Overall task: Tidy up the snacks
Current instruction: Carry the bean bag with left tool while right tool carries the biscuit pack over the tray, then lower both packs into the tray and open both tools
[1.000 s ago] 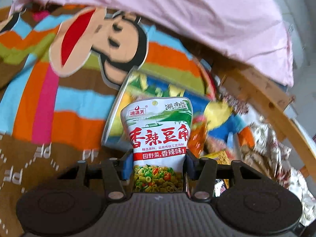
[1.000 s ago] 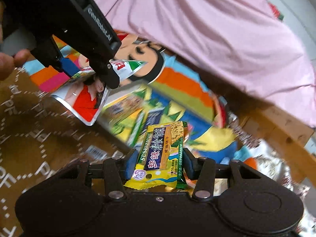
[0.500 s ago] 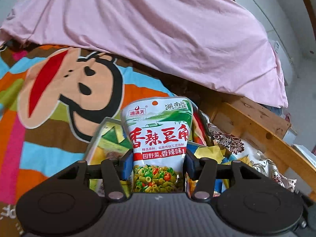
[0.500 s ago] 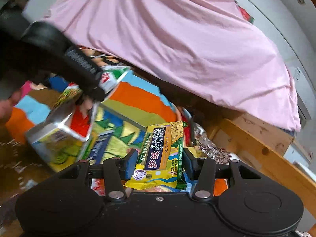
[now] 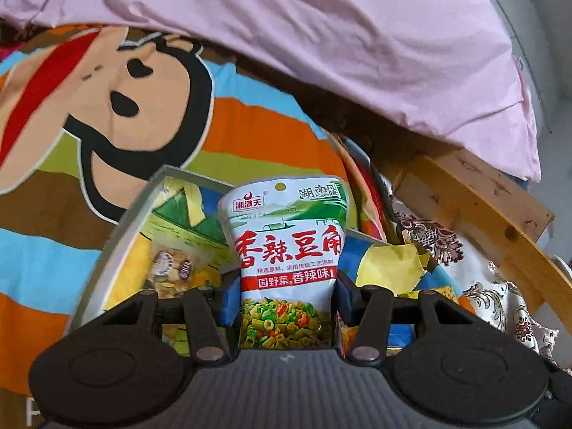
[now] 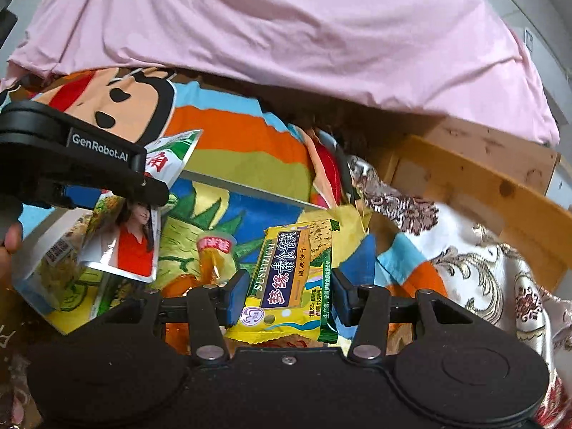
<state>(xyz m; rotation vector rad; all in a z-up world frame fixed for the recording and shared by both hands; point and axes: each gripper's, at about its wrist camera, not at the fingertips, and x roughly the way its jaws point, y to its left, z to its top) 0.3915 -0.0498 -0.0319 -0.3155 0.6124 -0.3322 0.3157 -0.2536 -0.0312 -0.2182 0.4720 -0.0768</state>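
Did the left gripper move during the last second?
Yes. In the right wrist view the left gripper, with its white pouch, has come down from over the striped blanket toward the snack box.

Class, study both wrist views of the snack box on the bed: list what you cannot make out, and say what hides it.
- Left wrist view: the floor of the shallow colourful printed box is mostly hidden by the white spicy-bean pouch in the left gripper.
- Right wrist view: the yellow cracker packet in the right gripper covers the snacks under it.
- Right wrist view: the left gripper's body hides the pouch's middle.
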